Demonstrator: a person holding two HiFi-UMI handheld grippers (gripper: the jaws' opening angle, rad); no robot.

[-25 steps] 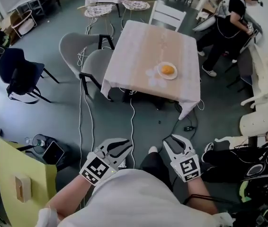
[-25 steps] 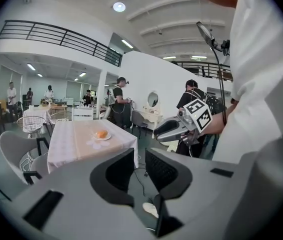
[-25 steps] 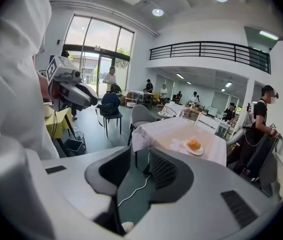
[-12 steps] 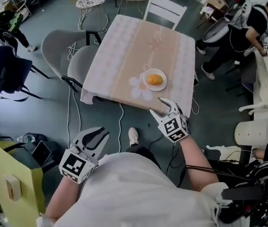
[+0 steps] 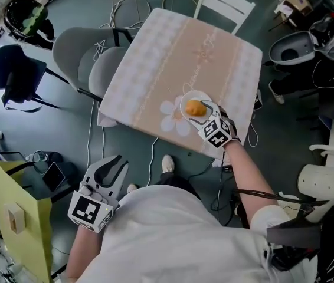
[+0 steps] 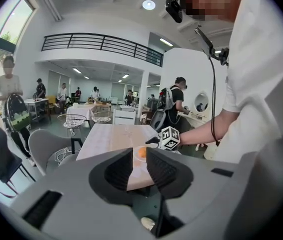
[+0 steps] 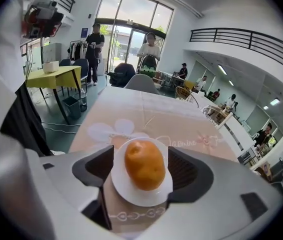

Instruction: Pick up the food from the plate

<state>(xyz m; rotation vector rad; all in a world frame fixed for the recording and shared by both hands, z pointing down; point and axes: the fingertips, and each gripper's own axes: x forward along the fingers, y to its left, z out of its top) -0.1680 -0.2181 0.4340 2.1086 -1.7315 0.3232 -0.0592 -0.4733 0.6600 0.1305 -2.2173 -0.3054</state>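
Right gripper view: the right gripper (image 7: 141,159), jaws spread, flanks the orange food (image 7: 145,165) on its white plate (image 7: 141,198). Head view alone shows the plate near the table's (image 5: 155,69) near edge and the left gripper (image 5: 109,168), spread and empty, off the table.

Large open-plan hall, lab-type use: mezzanine railing (image 6: 101,42), glazed entrance (image 7: 131,24), café-style chairs (image 5: 72,46) & cloth-covered counter (image 5: 155,69), trailing floor cables (image 5: 91,134), other staffed workstations in bkgd.

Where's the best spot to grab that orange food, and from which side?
Across its narrower middle, from the near side as the right gripper is aimed: the food lies lengthwise between the open jaws, long sides facing them.
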